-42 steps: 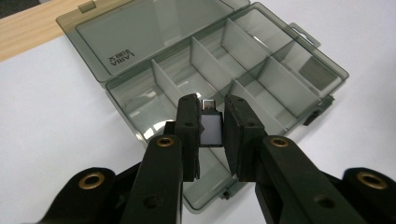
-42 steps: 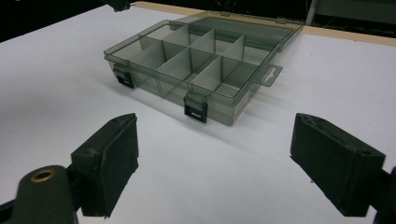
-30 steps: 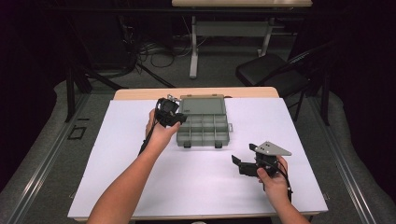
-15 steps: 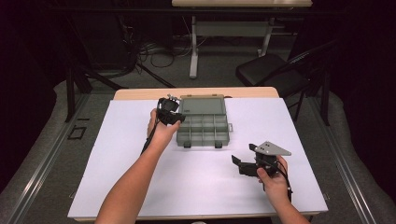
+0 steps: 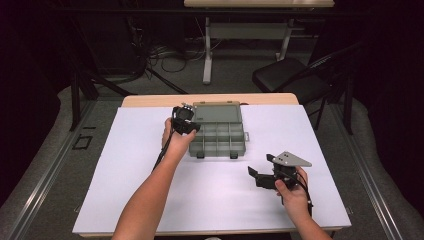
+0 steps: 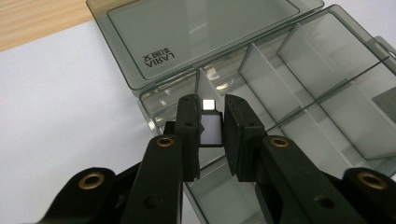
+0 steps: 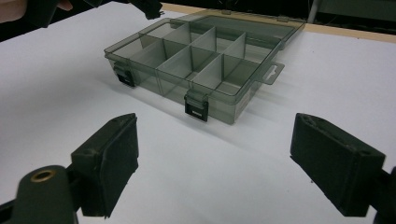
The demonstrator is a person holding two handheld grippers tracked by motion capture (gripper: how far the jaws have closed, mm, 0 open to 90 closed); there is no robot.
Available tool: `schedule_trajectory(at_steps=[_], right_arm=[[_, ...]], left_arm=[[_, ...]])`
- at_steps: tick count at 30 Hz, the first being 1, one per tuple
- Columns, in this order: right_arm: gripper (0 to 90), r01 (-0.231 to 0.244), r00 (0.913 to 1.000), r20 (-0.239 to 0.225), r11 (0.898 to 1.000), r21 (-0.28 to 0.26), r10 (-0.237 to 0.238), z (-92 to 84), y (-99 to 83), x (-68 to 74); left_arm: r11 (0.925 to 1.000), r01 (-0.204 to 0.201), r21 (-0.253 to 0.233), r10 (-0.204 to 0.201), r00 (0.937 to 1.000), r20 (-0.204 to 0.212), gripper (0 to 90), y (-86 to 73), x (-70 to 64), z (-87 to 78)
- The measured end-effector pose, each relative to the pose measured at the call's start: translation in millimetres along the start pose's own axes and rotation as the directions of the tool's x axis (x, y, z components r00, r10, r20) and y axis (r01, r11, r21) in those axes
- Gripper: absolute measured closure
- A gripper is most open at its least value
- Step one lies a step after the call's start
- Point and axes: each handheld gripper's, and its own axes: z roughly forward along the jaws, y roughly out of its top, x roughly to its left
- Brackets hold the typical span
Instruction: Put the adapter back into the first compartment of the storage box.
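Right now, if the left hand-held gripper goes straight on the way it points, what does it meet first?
Probably the organizer box: the left hand-held gripper, shut on a small adapter, points down into a corner compartment beside the open lid. Depth is unclear.

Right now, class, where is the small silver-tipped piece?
In the left gripper view, the small silver-tipped piece sits pinched between the left gripper jaws, just above the organiser box's near-left compartments, beside its open lid.
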Motion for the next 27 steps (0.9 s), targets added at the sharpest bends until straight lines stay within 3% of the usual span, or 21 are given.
schedule_trajectory(at_steps=[27], right_arm=[[15.2, 0.0, 1.0, -0.001, 1.0, -0.003, 0.0, 0.7, -0.7, 0.4]], left_arm=[[0.9994, 0.004, 0.034, -0.003, 0.9999, -0.015, 76.9, -3.5, 1.0, 21.0]])
